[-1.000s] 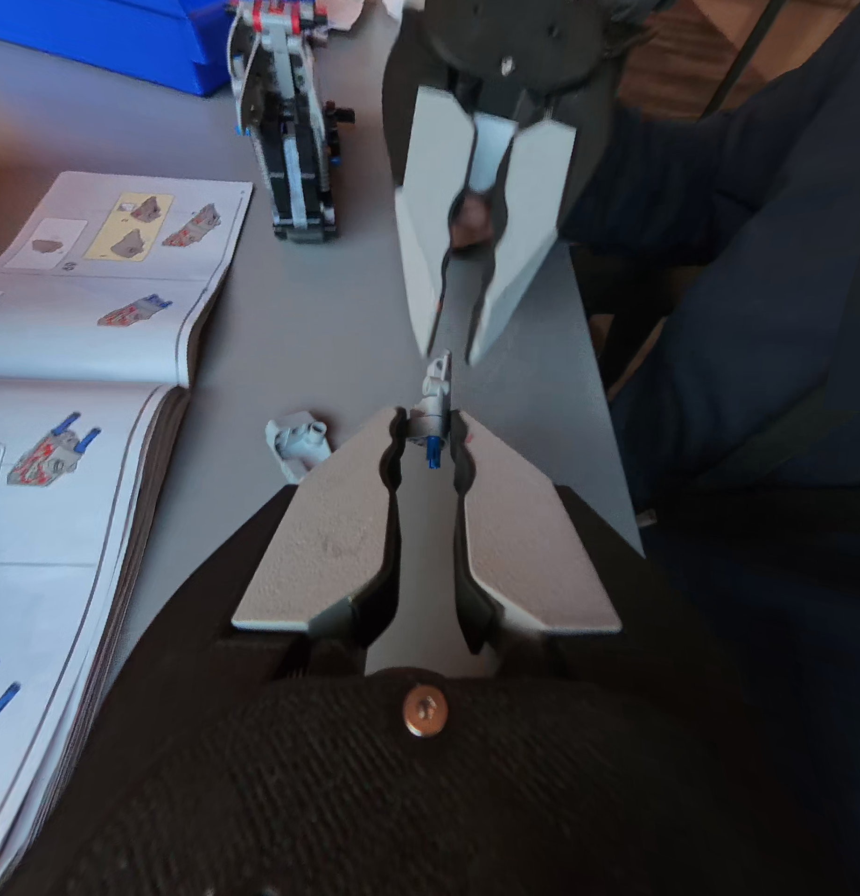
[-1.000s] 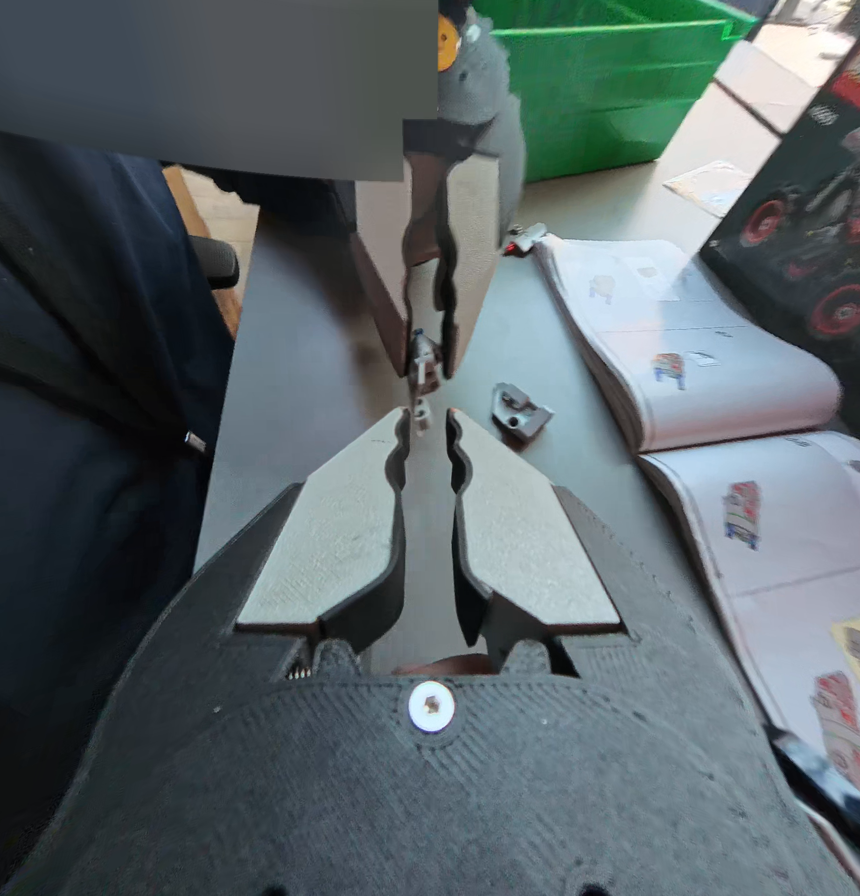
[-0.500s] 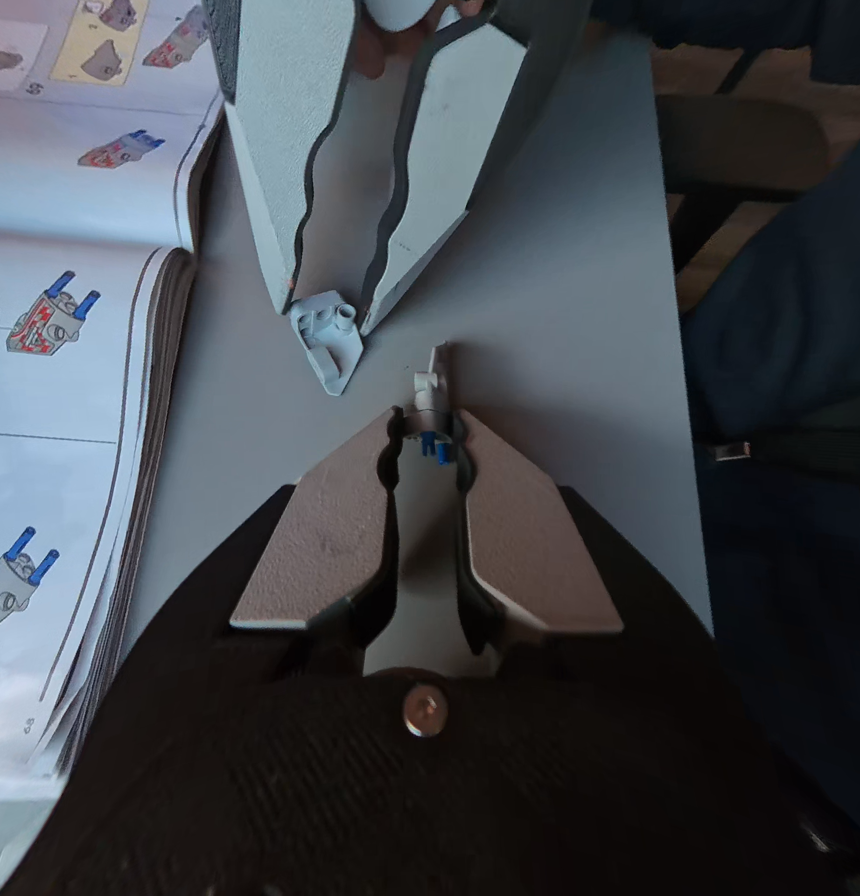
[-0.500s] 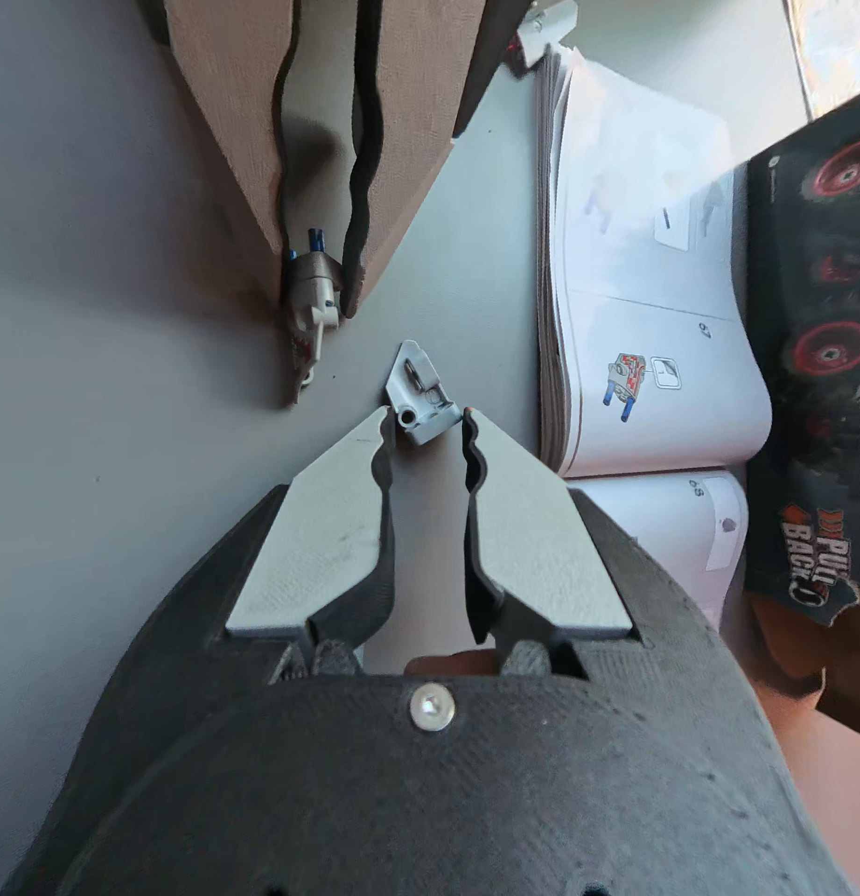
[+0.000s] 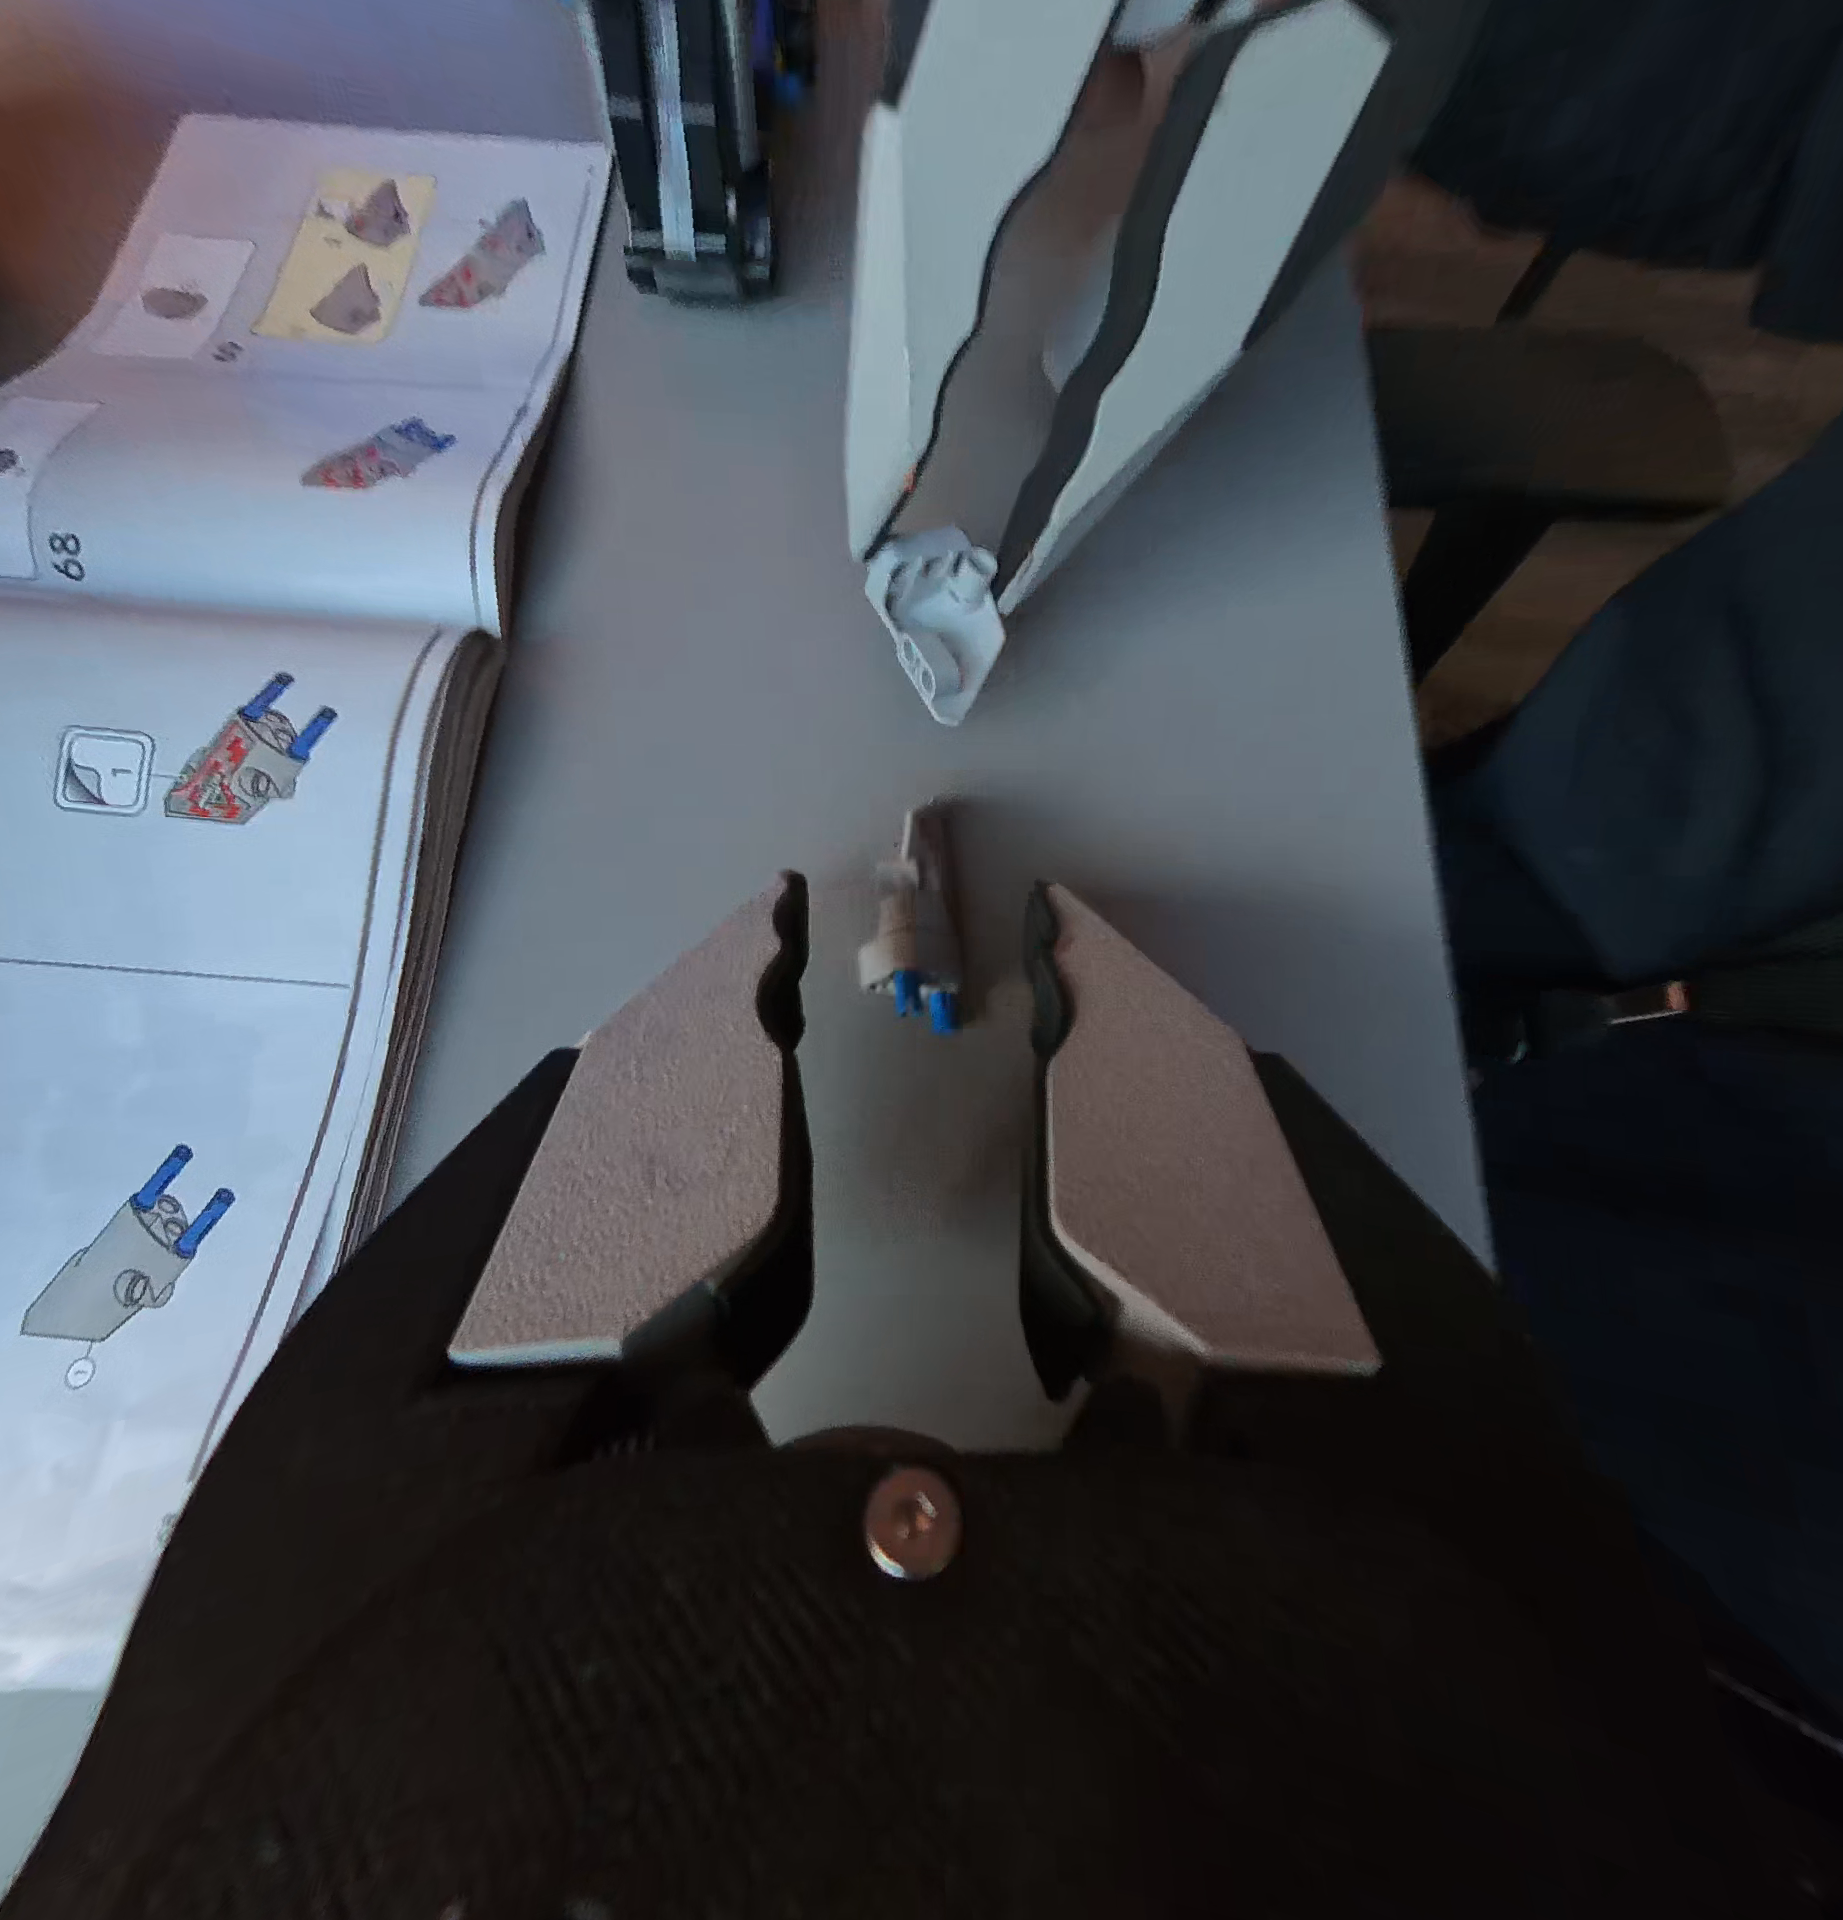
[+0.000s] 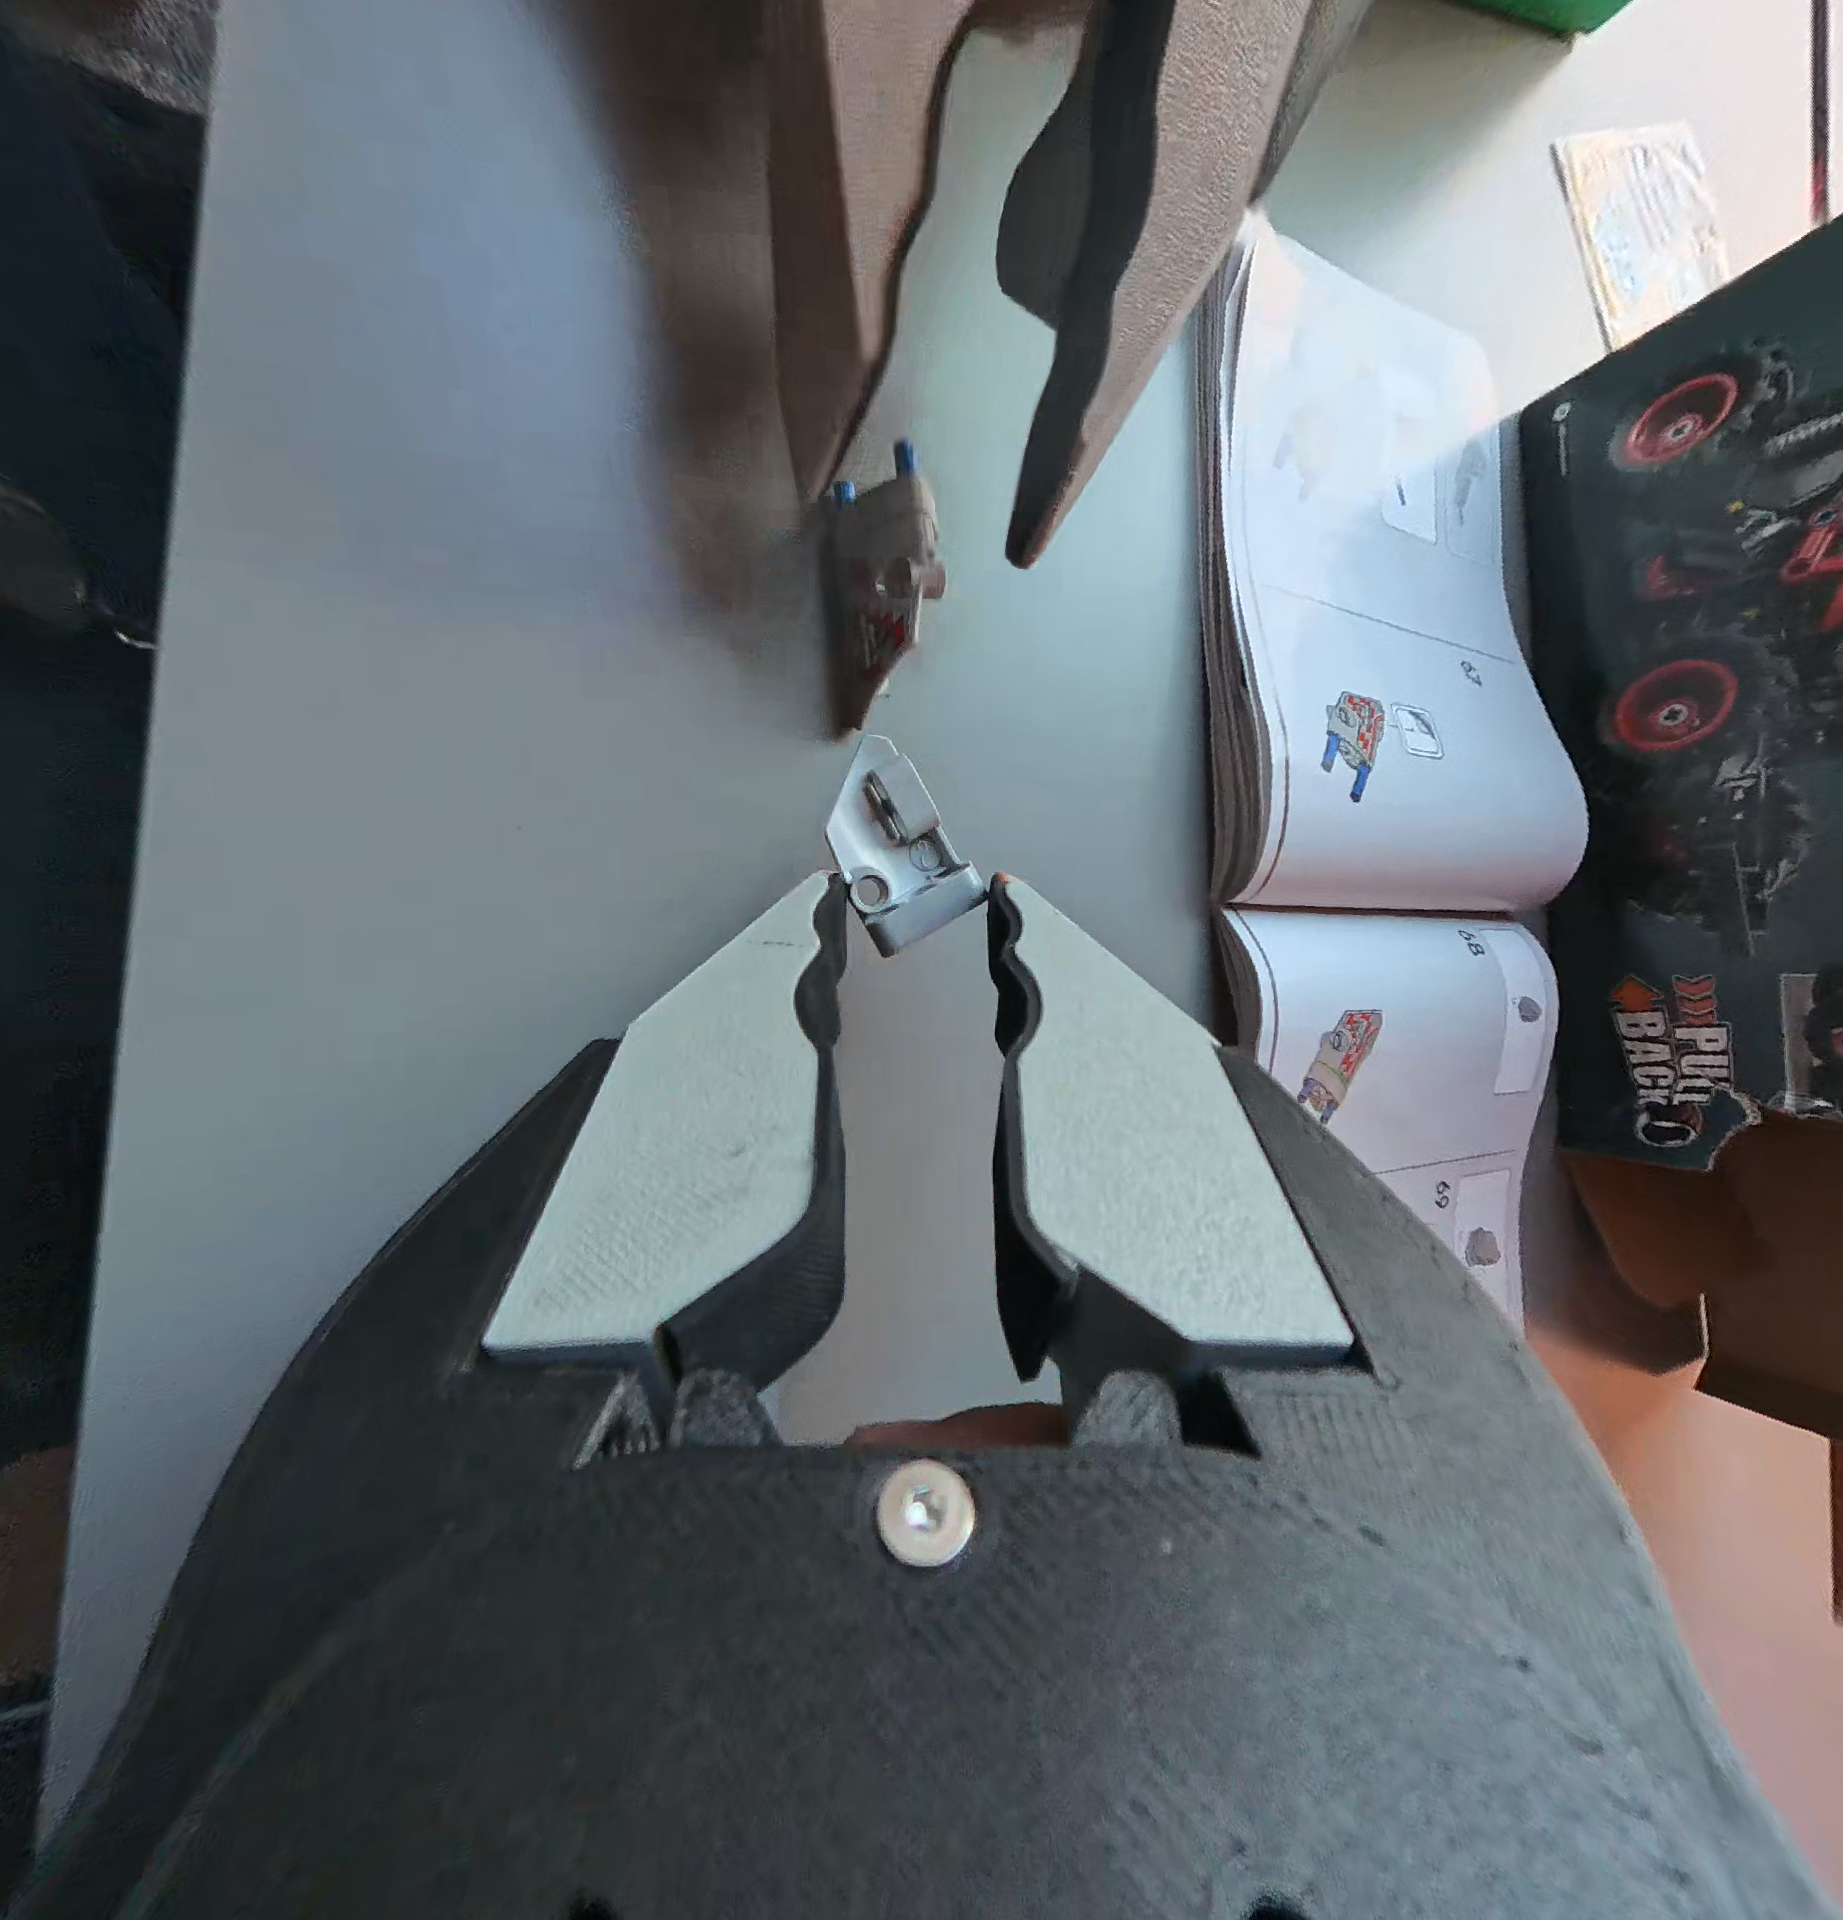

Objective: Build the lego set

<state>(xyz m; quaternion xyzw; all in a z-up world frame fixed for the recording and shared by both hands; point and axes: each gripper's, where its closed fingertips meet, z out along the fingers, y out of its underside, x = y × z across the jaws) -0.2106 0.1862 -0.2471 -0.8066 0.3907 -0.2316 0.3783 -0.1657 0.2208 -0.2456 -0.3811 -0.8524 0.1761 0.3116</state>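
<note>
L gripper (image 5: 912, 914): jaws spread wide, gripping nothing; the grey wedge sub-assy w/ two blue pins (image 5: 912, 925) lies on the table (image 5: 688, 727) in the gap between its fingertips, clear of both pads. Long axis runs along the finger direction, pins pointing back toward the L gripper body, narrow tip pointing away. Its printed face shows in the R wrist view (image 6: 886, 592). Just ahead of that tip, slightly to the R gripper's side: second light-grey panel piece (image 6: 901, 862), flat on table. R gripper (image 6: 906, 894) has this piece at its fingertips, jaws part-closed, both tips at or touching its near edge; firm pinch vs. bare contact can't be told. Piece's long axis points away from R gripper, toward the wedge. Judgement: R is nearer the panel piece, L nearer the wedge; coming move prob. R closing fully and lifting. Beyond L gripper's left: open instruction booklet (image 5: 221, 883). Box (image 6: 1706, 675) off to R gripper's right.
</note>
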